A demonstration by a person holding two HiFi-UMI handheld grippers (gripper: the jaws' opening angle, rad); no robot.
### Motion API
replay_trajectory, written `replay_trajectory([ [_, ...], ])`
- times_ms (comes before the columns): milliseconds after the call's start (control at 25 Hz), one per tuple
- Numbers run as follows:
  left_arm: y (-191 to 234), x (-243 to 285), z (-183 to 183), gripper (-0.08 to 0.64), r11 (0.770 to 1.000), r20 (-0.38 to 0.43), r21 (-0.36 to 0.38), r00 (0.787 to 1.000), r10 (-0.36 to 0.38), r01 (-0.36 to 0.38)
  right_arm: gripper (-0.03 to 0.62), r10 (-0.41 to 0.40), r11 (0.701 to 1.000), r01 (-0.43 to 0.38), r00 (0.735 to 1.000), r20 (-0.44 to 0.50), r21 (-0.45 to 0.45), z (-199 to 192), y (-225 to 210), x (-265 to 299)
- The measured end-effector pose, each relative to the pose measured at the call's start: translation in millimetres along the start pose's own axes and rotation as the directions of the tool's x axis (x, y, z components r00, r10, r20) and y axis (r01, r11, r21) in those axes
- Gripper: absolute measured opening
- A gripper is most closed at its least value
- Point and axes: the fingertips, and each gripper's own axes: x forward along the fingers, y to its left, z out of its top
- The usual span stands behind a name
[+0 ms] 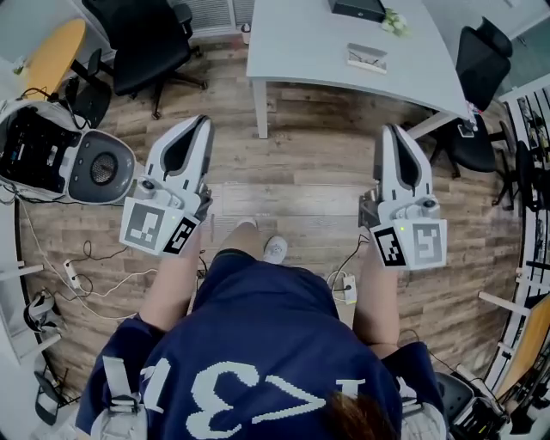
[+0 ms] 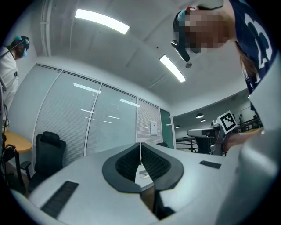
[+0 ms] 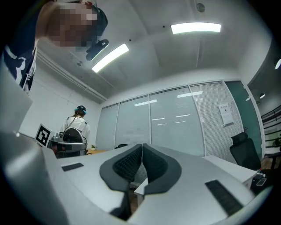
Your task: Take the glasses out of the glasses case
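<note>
In the head view my left gripper (image 1: 203,122) and right gripper (image 1: 392,130) are held out in front of the person's body above the wooden floor, well short of the white table (image 1: 301,43). A dark, case-like box (image 1: 359,9) lies at the table's far edge, and a small flat light item (image 1: 367,58) lies nearer; I cannot tell whether it is the glasses. In the left gripper view the left gripper (image 2: 140,145) has its jaws closed together with nothing between them. The right gripper (image 3: 142,146) looks the same in the right gripper view.
Black office chairs stand at the back left (image 1: 150,43) and beside the table on the right (image 1: 478,69). A white and black machine (image 1: 60,155) sits on the floor at left, with cables (image 1: 77,275) trailing near it. A person in white (image 3: 77,125) stands far off.
</note>
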Motion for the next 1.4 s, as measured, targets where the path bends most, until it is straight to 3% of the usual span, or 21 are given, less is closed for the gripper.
replay_trajectory([
  [320, 66, 61, -20, 0.02, 1.0, 0.0, -0.008, 1.0, -0.005, 0.005, 0.028, 0.015, 0.999, -0.015, 1.0, 0.001, 0.045, -30, -18, 82],
  [600, 123, 158, -14, 0.02, 0.996, 0.047, 0.02, 0.995, -0.084, 0.083, 0.028, -0.02, 1.0, 0.019, 0.999, 0.044, 0.011, -17, -59, 183],
  [840, 165, 210, -20, 0.02, 0.993, 0.044, 0.003, 0.992, -0.121, 0.121, 0.028, -0.056, 0.998, 0.054, 0.997, 0.048, 0.028, -18, -77, 238],
  [1120, 190, 262, -49, 0.02, 0.995, -0.001, -0.025, 0.995, -0.098, 0.098, 0.028, -0.053, 0.996, 0.052, 0.998, 0.018, 0.066, -41, -122, 285],
  [1400, 209, 332, -61, 0.02, 1.0, 0.015, -0.011, 1.0, -0.024, 0.024, 0.028, 0.035, 0.995, -0.037, 0.999, 0.031, 0.09, -61, -181, 352],
])
